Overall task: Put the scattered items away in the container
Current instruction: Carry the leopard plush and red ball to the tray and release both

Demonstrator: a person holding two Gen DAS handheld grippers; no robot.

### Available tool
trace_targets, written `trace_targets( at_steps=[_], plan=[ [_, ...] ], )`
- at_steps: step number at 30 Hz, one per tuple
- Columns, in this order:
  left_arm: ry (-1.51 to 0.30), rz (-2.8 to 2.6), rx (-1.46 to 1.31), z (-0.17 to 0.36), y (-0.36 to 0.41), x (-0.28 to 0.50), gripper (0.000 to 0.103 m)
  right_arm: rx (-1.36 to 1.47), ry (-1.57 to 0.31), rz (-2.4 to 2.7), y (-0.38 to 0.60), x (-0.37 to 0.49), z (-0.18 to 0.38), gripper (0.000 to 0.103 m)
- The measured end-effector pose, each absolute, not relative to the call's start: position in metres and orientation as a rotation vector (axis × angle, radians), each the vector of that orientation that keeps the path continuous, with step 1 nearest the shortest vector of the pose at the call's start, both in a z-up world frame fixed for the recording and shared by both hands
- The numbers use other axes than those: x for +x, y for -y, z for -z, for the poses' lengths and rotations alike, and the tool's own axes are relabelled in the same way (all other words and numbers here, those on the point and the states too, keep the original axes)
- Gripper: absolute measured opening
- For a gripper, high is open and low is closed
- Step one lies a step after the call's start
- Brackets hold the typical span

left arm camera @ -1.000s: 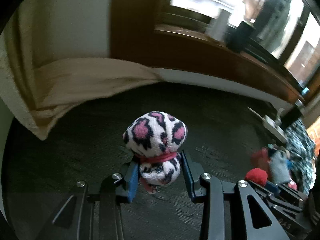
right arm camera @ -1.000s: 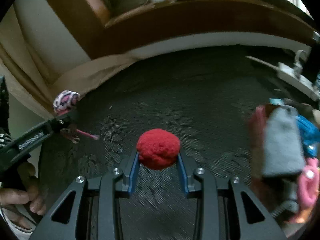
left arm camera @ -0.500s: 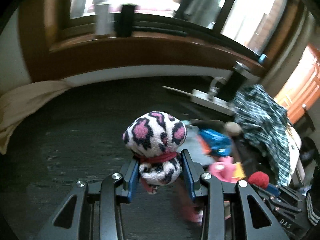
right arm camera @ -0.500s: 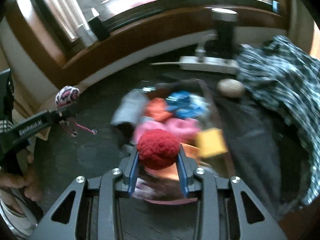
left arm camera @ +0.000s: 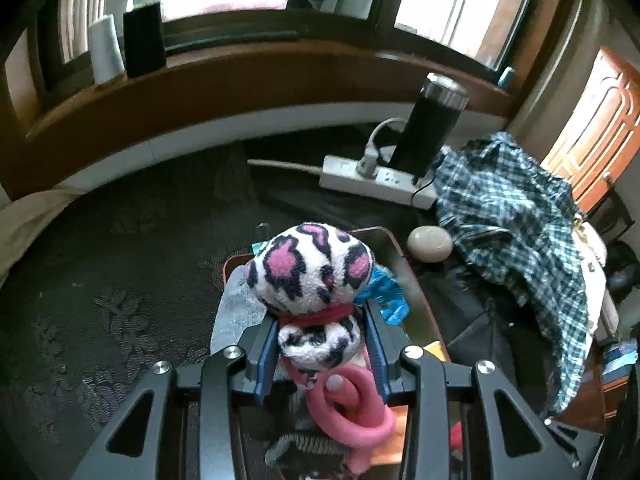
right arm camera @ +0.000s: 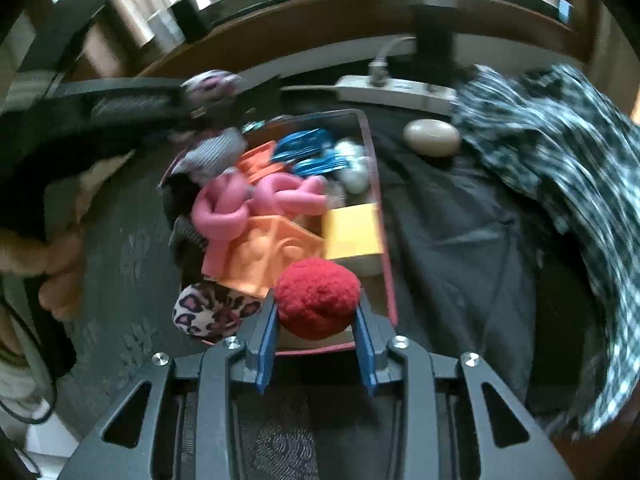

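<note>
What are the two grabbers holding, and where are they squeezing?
The left gripper pinches the leopard-print plush toy around its small lower body, below the head. The right gripper squeezes the red pompom by its sides.

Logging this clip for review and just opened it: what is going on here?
A person holds a gripper in each hand over a pink-rimmed tray already crowded with small items. The left gripper is shut on a pink leopard-print plush; the right gripper is shut on a red pompom at the tray's near edge. Neither has been released yet. A tan egg-shaped object lies outside the tray.
</note>
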State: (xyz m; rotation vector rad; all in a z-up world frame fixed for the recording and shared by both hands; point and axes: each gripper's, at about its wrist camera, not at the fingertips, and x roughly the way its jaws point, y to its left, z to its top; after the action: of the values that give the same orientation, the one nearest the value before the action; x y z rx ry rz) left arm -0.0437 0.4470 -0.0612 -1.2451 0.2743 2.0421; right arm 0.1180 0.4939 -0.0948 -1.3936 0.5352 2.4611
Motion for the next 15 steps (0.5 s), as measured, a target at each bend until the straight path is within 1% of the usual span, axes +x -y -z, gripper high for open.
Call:
trace_targets(
  at_steps=[3, 6, 8, 9, 12, 15],
  plan=[
    [-0.293, -2.034, -1.280, 0.070, -0.450, -0.047, 0.043, -1.435, -0.458, -2.466, -0.492, 0.106, 0.105, 0.037],
    [-0.310, -2.030, -1.283, 0.073, -0.451, -0.047, 0.044, -1.454, -0.454, -2.456, -0.497, 0.102, 0.112, 0.038],
    [-0.307, -2.010, -1.279, 0.073, -0.452, -0.047, 0.060, -1.467, -0.469, -2.447, -0.502, 0.101, 0.117, 0.040],
    [-0.302, -2.005, -1.275, 0.073, -0.452, -0.046, 0.063, -1.470, -0.474, -2.443, -0.504, 0.101, 0.119, 0.040],
    [-0.311, -2.015, -1.261, 0.069, -0.452, -0.045, 0.064, -1.470, -0.487, -2.441, -0.508, 0.101, 0.119, 0.041],
    [-0.296, -2.016, -1.271, 0.066, -0.450, -0.046, 0.064, -1.456, -0.508, -2.457, -0.511, 0.103, 0.115, 0.045]
  ],
)
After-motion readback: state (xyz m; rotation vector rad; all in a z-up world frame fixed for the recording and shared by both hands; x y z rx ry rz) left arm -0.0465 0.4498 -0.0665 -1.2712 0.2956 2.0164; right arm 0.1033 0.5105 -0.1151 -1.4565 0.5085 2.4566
